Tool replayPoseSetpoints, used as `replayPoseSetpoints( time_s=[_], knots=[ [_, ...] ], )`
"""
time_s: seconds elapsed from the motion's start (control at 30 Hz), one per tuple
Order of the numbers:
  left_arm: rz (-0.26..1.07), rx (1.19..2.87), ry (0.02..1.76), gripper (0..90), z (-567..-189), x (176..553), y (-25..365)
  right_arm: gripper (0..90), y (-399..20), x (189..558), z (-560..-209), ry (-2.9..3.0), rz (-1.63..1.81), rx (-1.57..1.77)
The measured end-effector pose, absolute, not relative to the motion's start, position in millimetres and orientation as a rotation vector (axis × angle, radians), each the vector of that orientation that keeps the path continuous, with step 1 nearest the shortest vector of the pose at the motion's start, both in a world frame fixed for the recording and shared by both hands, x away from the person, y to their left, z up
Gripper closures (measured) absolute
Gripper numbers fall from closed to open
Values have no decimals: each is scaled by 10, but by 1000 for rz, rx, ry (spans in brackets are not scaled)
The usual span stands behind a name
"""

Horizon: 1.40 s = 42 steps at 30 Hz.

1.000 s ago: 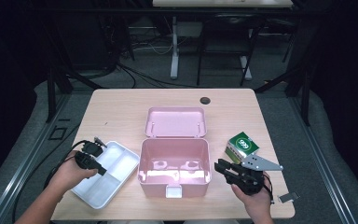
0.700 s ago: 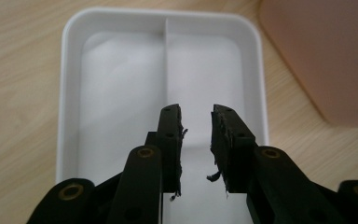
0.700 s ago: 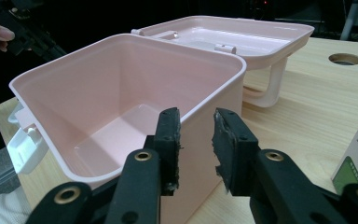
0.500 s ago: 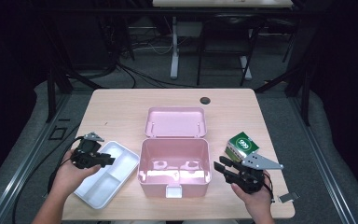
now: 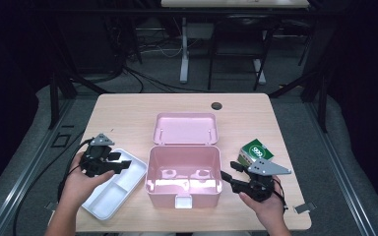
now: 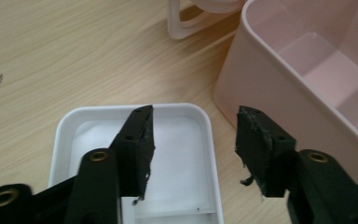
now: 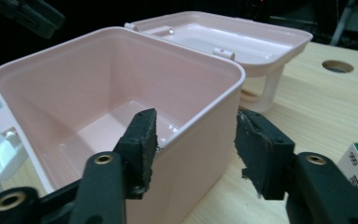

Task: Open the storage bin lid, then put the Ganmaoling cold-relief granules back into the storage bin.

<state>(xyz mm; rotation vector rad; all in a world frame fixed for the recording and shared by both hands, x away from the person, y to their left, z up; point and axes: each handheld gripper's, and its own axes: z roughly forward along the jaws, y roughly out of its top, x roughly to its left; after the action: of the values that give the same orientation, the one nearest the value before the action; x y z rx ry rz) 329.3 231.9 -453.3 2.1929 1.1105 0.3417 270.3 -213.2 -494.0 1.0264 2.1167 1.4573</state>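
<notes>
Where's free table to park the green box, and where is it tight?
Free: the far strip behind the lid, around the hole, and the far left corner beyond the white tray. Tight: near edge, where the pink box, tray, green box and both tongs crowd.

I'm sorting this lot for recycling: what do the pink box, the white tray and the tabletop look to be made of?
The pink lidded box looks like moulded plastic, semi-glossy: thin even walls, rounded corners, soft highlights. The white divided tray seems to be plastic too, smooth with a rolled rim. The pale tabletop shows printed-looking wood grain, so probably laminate or veneer, matte; which one is unclear.
</notes>
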Motion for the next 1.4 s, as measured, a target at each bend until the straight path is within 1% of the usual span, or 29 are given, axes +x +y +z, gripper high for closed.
replayPoseSetpoints(
  time_s=[0.07, 0.13, 0.2, 0.3, 0.4, 0.47, 0.6, 0.67, 0.77, 0.9, 0.93, 1.1, 1.17, 1.2, 1.27, 1.3, 1.4],
  knots=[
    [337, 2192, 1110, 465, -4529, 3286, 2325, 457, -2139, 2712, -4931, 2115, 1449, 1052],
    [308, 2183, 1120, 451, -4533, 3287, 2349, 426, -2157, 2723, -4915, 2115, 1426, 1070],
    [306, 2186, 1139, 363, -4539, 3287, 2369, 379, -2169, 2740, -4895, 2106, 1419, 1088],
    [307, 2167, 1154, 293, -4551, 3287, 2376, 313, -2173, 2763, -4868, 2095, 1415, 1103],
    [269, 2163, 1144, 229, -4564, 3284, 2368, 265, -2177, 2786, -4835, 2108, 1397, 1116],
    [286, 2164, 1136, 219, -4563, 3276, 2355, 215, -2167, 2798, -4819, 2090, 1399, 1124],
    [291, 2168, 1122, 206, -4564, 3261, 2339, 146, -2170, 2821, -4771, 2111, 1378, 1139],
    [300, 2180, 1113, 212, -4558, 3251, 2333, 141, -2168, 2838, -4765, 2129, 1365, 1140],
    [324, 2172, 1122, 266, -4540, 3237, 2343, 138, -2164, 2864, -4760, 2160, 1332, 1135],
    [327, 2168, 1125, 367, -4520, 3220, 2358, 139, -2161, 2900, -4759, 2198, 1252, 1130],
    [323, 2166, 1128, 375, -4516, 3218, 2359, 139, -2161, 2911, -4759, 2205, 1246, 1129],
    [322, 2148, 1146, 376, -4487, 3203, 2368, 142, -2189, 2952, -4703, 2225, 1203, 1143],
    [328, 2152, 1137, 390, -4474, 3197, 2373, 153, -2203, 2993, -4682, 2255, 1181, 1143],
    [327, 2147, 1133, 391, -4471, 3195, 2374, 175, -2206, 3010, -4679, 2264, 1168, 1144],
    [327, 2151, 1123, 402, -4469, 3188, 2368, 266, -2220, 3051, -4676, 2299, 1145, 1146],
    [329, 2157, 1117, 402, -4470, 3187, 2362, 280, -2221, 3068, -4675, 2321, 1128, 1155],
    [324, 2165, 1115, 401, -4472, 3190, 2356, 279, -2197, 3109, -4676, 2353, 1055, 1173]
  ],
)
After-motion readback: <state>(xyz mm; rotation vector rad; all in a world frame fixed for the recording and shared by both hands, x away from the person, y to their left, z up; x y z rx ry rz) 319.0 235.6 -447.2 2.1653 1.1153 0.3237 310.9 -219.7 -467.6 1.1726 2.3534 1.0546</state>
